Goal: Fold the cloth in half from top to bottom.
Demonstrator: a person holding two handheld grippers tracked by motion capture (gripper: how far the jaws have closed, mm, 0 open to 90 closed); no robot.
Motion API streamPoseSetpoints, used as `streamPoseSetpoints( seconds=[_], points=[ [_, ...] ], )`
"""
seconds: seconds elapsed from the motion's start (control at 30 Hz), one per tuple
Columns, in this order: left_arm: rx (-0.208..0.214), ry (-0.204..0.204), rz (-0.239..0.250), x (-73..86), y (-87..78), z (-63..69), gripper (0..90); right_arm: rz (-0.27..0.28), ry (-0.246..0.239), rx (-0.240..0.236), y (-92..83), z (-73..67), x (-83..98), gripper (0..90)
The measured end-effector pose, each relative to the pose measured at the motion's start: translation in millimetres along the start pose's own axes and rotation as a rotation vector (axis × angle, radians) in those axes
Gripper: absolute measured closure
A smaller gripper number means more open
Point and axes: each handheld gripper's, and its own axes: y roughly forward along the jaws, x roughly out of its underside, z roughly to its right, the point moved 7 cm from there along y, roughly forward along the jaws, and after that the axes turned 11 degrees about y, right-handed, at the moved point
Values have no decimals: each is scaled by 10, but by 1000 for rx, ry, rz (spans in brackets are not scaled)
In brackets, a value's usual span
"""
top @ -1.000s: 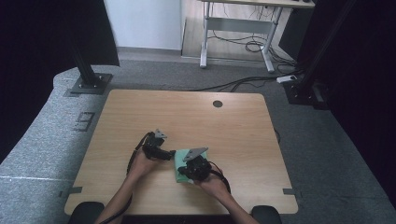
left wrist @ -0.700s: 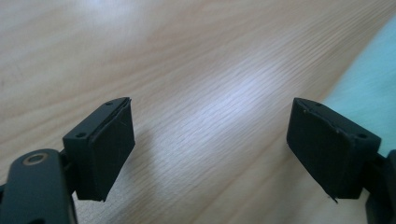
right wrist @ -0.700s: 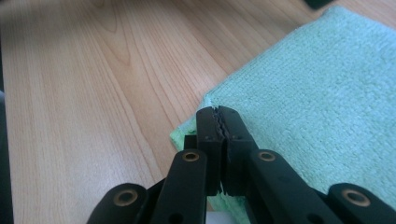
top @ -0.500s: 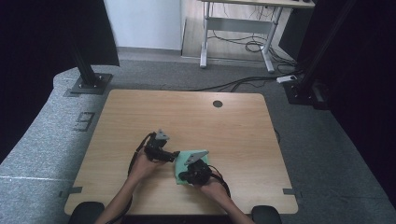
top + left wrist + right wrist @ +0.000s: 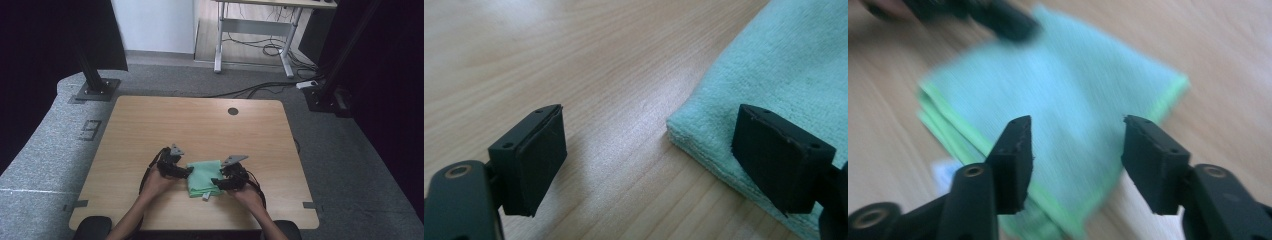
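High view: folded green cloth lies flat on the wooden table, near its front edge, between left gripper and right gripper.

Left gripper view: jaws wide, nothing between them; one pad over the cloth's corner.

Right gripper view: jaws have just been opening, now apart above the cloth, gripping nothing.

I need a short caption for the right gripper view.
Open right gripper above a folded green cloth on the wooden table.

The green cloth lies folded flat near the table's near edge.
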Motion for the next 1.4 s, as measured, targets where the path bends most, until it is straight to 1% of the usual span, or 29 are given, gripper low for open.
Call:
streamPoseSetpoints(
  seconds=[0.07,0.13,0.2,0.23,0.27,0.3,0.33,0.43,0.5,0.57,0.63,0.7,0.77,0.8,0.9,1.0,1.13,1.23,1.4],
  points=[
    [16,5,15,-32,-69,67,139,-12,0,28,22,27,98,387],
    [34,21,22,-34,-145,166,131,-8,3,35,36,37,153,375],
    [61,18,17,21,-198,272,124,-1,13,38,41,39,171,366],
    [74,15,11,66,-212,320,120,0,10,39,43,40,173,364],
    [77,15,5,115,-223,357,119,1,9,44,44,38,177,360],
    [77,15,5,115,-223,357,119,2,14,46,46,34,181,358],
    [87,3,-5,211,-227,408,119,5,13,47,46,31,187,355],
    [87,-3,-16,268,-206,423,119,9,16,50,37,32,203,326],
    [80,-2,-21,276,-183,416,117,7,19,49,4,33,217,306],
    [78,4,-22,280,-165,409,108,14,14,61,-27,60,236,297],
    [77,6,-23,283,-159,405,104,24,36,61,-47,107,253,296],
    [73,10,-23,284,-155,401,97,19,45,67,-37,152,271,290],
    [67,17,-27,282,-150,392,91,18,45,64,-20,164,281,280],
    [64,19,-29,281,-146,381,88,19,38,68,-15,163,281,275],
    [62,13,-34,279,-132,346,79,20,26,80,3,159,272,250],
    [45,6,-36,274,-121,281,74,22,32,90,31,162,255,220],
    [29,-5,-39,271,-101,185,68,27,36,101,85,161,202,209],
    [22,-32,-39,271,-67,79,53,33,39,106,134,177,146,206],
    [0,-36,-43,247,-21,-88,47,40,46,114,226,212,33,206]
  ],
)
